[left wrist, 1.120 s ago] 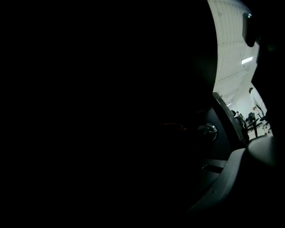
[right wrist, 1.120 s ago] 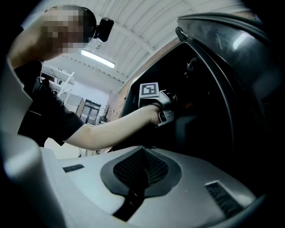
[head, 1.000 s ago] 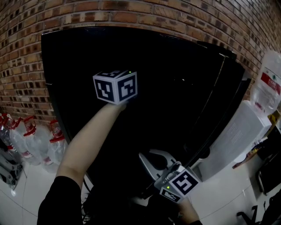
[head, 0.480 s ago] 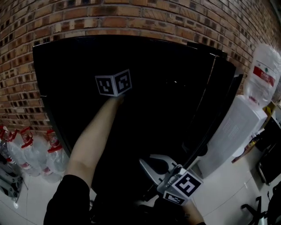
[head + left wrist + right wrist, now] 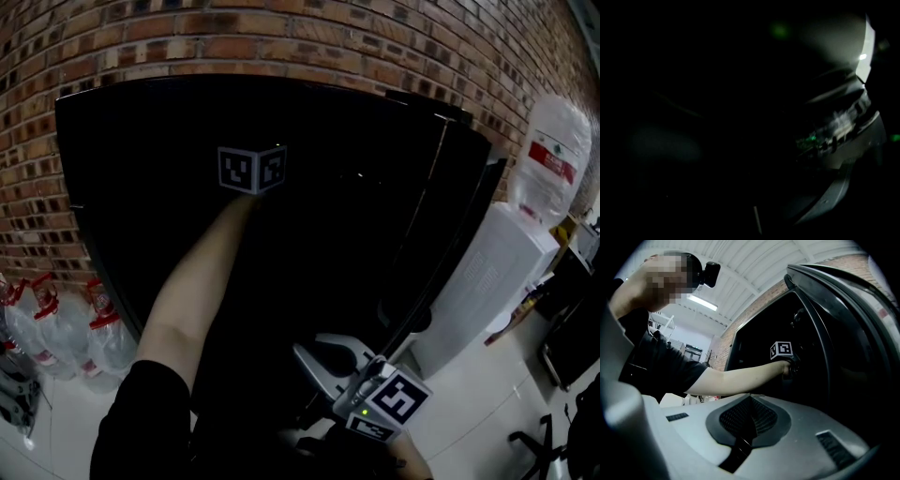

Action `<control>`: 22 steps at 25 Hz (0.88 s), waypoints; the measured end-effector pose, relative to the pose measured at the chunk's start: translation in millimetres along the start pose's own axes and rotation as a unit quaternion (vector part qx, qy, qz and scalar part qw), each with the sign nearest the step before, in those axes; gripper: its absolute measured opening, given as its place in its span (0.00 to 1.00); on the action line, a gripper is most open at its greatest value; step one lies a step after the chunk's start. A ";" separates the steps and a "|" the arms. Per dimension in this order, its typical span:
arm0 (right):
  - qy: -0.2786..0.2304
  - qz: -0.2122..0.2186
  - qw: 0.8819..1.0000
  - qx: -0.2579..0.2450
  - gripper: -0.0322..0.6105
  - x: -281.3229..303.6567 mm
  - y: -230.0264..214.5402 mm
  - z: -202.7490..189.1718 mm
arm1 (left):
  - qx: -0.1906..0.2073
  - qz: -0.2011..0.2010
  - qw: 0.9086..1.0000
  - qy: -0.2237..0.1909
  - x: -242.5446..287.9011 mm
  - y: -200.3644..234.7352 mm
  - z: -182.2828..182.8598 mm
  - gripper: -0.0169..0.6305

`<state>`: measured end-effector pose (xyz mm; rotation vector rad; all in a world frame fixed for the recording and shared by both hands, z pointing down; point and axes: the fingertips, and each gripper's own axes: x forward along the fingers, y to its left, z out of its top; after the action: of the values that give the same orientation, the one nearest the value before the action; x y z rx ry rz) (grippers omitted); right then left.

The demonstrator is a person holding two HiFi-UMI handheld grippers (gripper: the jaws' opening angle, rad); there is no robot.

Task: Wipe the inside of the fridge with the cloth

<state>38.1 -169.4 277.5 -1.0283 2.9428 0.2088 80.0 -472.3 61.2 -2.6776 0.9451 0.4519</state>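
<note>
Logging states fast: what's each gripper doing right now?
Left gripper: shut, inside the dark fridge; what it holds can't be seen.
Right gripper: shut, nothing between its jaws.

A red-brown brick wall [image 5: 281,42] rises beyond and above the right gripper [image 5: 314,356] and runs off to both sides of it. To that gripper's right a white water dispenser [image 5: 487,281] with an upturned bottle [image 5: 553,159] (a red label on it) stands on the pale floor [image 5: 469,412]. Well to its left, clear plastic bottles [image 5: 56,323] with red handles sit near the wall's foot. Overhead, the right gripper view shows a white ribbed ceiling [image 5: 754,268] with a lit strip light [image 5: 702,302].
</note>
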 end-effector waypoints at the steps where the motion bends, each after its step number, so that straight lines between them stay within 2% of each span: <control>1: 0.001 0.000 1.000 0.001 0.05 -0.4 0.0 -0.5 | 0.009 -0.001 1.000 0.004 3.1 -2.3 -1.7 0.11; 9: 0.001 0.000 1.000 0.008 0.06 -0.9 -4.9 -4.9 | 0.028 0.028 0.999 0.010 13.2 1.5 -5.7 0.11; 13: 0.006 0.001 1.000 0.000 0.06 3.3 -6.0 -2.7 | 0.050 0.043 0.998 0.021 16.1 3.3 -5.8 0.11; 19: -0.003 0.009 1.000 0.011 0.05 2.3 1.0 -2.2 | 0.017 0.113 0.993 0.027 1.3 14.2 -8.0 0.11; 22: -0.006 0.014 1.000 0.012 0.05 3.7 3.9 -1.1 | 0.034 0.144 0.989 0.026 -8.6 24.0 0.0 0.11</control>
<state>32.8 -168.9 278.8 -0.9788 2.9434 0.1804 58.2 -485.6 60.9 -2.5113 1.3471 0.4000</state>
